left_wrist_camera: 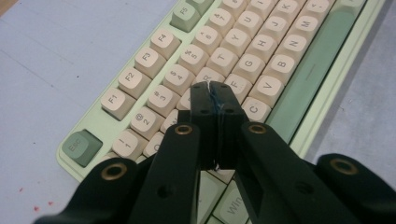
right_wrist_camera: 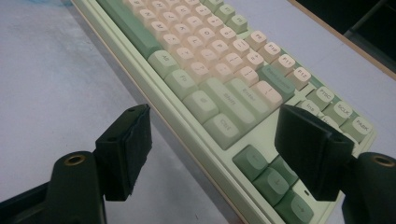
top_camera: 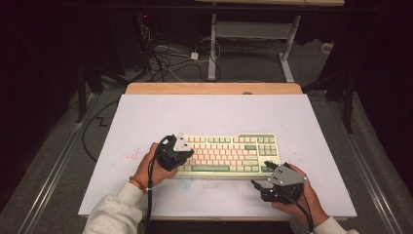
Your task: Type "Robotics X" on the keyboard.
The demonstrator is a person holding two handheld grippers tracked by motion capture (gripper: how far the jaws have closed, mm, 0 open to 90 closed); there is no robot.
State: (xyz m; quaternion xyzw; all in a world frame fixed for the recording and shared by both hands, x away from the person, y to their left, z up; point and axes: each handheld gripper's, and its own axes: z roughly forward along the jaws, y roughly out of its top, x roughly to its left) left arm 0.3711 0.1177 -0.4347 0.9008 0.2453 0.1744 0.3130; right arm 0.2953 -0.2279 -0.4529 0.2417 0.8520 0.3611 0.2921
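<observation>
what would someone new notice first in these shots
The pale green and cream keyboard stands out, lying near the front of the white table. The left gripper, jaws shut, points its tips down over the letter keys around R and F at the keyboard's left part. The right gripper waits open by the arrow keys at the keyboard's right front corner.

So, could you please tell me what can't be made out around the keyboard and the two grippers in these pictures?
- Left gripper view: the shut left gripper covers the keys around R; whether its tip touches a key cannot be told.
- Right gripper view: the keyboard is cut off at the top edge, and the open right gripper hides part of the arrow keys.
- High view: key legends are too small to read.
</observation>
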